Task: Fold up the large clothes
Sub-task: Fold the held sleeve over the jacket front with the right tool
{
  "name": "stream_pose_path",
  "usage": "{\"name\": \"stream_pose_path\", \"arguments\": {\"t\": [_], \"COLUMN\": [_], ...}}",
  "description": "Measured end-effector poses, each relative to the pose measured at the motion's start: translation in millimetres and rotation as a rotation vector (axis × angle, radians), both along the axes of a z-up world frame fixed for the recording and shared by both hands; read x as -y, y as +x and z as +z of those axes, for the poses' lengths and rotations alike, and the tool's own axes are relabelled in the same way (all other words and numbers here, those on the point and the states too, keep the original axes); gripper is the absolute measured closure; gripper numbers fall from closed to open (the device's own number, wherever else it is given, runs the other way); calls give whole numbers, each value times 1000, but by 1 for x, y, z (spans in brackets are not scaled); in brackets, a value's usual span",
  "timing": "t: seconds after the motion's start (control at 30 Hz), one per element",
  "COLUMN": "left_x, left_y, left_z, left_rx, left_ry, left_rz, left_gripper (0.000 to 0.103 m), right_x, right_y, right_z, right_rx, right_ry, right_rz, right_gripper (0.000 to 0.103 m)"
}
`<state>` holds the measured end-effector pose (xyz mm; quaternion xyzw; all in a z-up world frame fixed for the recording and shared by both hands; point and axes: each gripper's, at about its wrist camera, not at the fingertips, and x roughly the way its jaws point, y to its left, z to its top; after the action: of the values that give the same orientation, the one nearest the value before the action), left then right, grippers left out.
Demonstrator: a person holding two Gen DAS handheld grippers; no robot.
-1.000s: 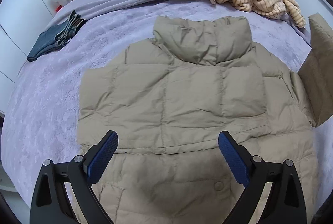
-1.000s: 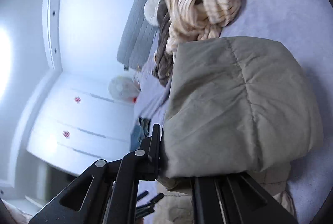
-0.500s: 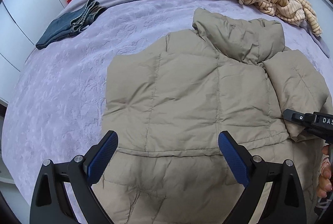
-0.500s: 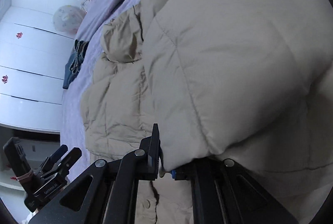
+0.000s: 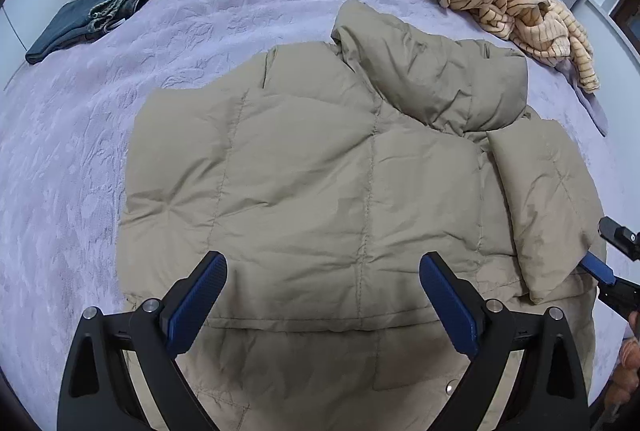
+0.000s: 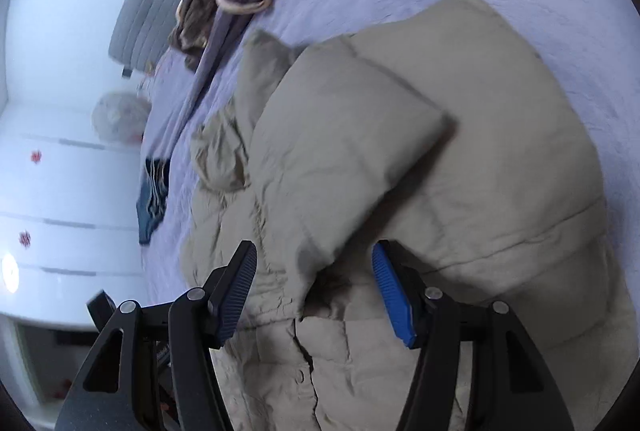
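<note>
Jaws of the right gripper (image 6: 314,295) have just been opening and stand spread, the folded sleeve (image 6: 352,167) released at twelve o'clock just beyond them. Left gripper (image 5: 322,307), jaws spread and empty, hovers above the khaki puffer jacket (image 5: 320,191), which runs hem-to-collar toward twelve o'clock on the bed (image 5: 72,151). No legible writing visible.
</note>
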<state>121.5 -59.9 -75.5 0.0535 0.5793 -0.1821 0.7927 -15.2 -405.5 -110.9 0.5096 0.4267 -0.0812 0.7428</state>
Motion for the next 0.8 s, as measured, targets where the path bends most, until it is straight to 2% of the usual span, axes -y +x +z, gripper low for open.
{"name": "stream_pose_path", "arguments": {"t": [0.1, 0.17, 0.2, 0.27, 0.33, 0.47, 0.57, 0.6, 0.63, 0.67, 0.73, 0.8], "left_x": [-10, -20, -25, -35, -44, -54, -50, -46, -41, -35, -21, -5], "left_y": [6, 11, 13, 18, 21, 29, 34, 36, 37, 37, 36, 35], "left_z": [0, 1, 2, 4, 6, 6, 3, 0, -3, -7, -14, -21], "left_rx": [-17, -37, -43, -59, -85, -172, -245, -278, -310, -336, -359, -360], "left_ry": [-46, -99, -121, -168, -229, -385, -509, -559, -602, -634, -652, -602], "left_rz": [0, 5, 10, 15, 17, 7, -3, -8, -10, -11, -19, -29], "left_gripper": [5, 5, 5, 5, 5, 5, 5, 5, 5, 5, 5, 5], "right_x": [27, 35, 34, 19, -18, -97, -147, -157, -165, -168, -163, -144], "right_y": [-3, 3, 14, 42, 81, 118, 122, 120, 119, 115, 100, 81], "right_z": [-11, -8, -4, 12, 28, 46, 35, 29, 22, 17, 10, 3], "right_rx": [42, 118, 142, 184, 197, 166, 76, 44, 12, -14, -33, -55], "right_ry": [110, 146, 147, 94, -7, -168, -242, -250, -253, -249, -215, -168], "right_rz": [-132, -173, -159, -68, 83, 370, 520, 553, 569, 573, 552, 494], "right_gripper": [39, 76, 94, 94, 94, 94, 88, 69, 41, 34, 33, 34]}}
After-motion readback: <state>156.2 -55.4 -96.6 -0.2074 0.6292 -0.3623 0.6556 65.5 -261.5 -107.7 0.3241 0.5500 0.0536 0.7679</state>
